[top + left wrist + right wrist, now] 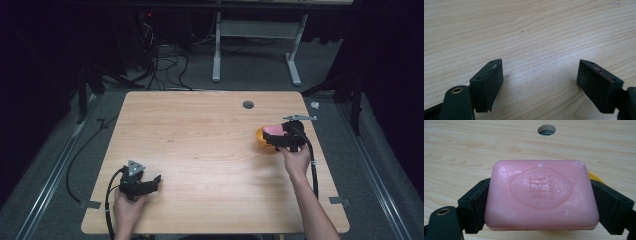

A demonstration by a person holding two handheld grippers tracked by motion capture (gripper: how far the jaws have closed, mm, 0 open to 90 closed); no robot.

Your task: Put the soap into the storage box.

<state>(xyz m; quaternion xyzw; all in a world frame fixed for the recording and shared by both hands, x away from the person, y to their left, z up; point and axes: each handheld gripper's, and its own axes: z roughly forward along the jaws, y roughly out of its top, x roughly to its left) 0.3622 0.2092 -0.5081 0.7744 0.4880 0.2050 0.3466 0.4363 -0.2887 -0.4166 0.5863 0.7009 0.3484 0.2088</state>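
The right gripper (541,202) has its jaws clamped on the two short sides of a pink soap (541,195), stamped face up; an orange dish (262,138) lies just under it, near the table's (200,145) right edge; the left gripper (540,82) rests spread wide over bare wood at the near-left, holding nothing.
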